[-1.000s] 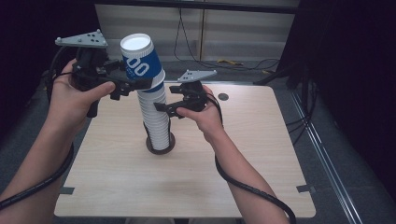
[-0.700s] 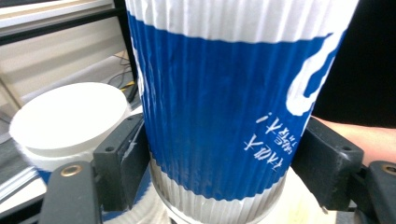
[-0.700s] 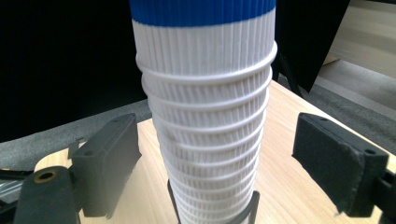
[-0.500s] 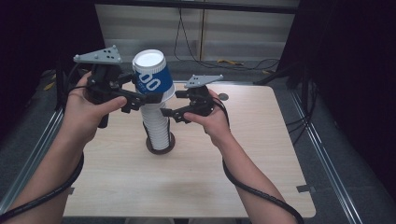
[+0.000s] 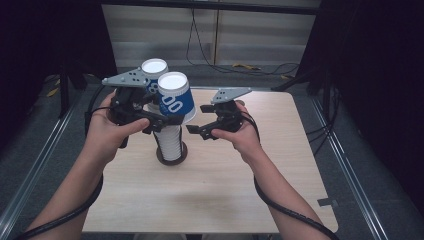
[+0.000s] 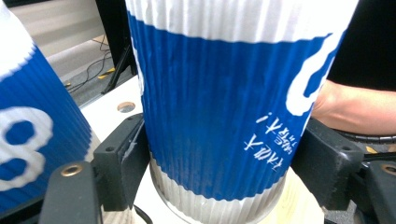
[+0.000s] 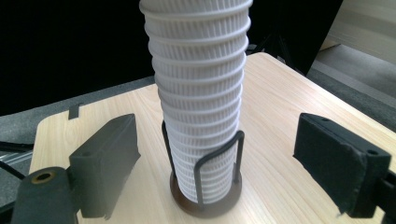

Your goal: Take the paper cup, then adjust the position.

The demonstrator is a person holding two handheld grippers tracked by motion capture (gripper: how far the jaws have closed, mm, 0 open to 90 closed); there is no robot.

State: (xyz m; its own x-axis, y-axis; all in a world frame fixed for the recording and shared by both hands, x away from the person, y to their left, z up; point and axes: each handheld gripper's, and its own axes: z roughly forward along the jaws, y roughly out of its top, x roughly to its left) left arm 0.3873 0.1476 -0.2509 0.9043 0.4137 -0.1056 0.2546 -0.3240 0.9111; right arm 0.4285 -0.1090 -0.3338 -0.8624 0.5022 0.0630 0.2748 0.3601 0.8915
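My left gripper [image 5: 162,120] is shut on an upside-down blue and white ribbed paper cup [image 5: 176,97], held tilted beside the top of the stack; its pads press both sides of the cup [image 6: 219,107]. A tall stack of inverted white-ribbed cups [image 5: 170,140] stands in a wire holder [image 5: 172,156], and its top blue cup [image 5: 154,69] shows behind the left gripper. My right gripper [image 5: 200,120] is open just right of the stack. Its jaws have just been opening, with the stack [image 7: 201,102] between them and untouched.
The wooden table [image 5: 225,200] has free surface in front and to the right of the holder [image 7: 205,205]. Black cables [image 5: 285,205] trail from both grippers. Metal rails [image 5: 30,175] flank the table, with dark curtains beyond.
The left gripper has carried the blue cup down and to the right, off the stack's top, where another blue cup now shows. The right gripper has shifted slightly right and nearer.
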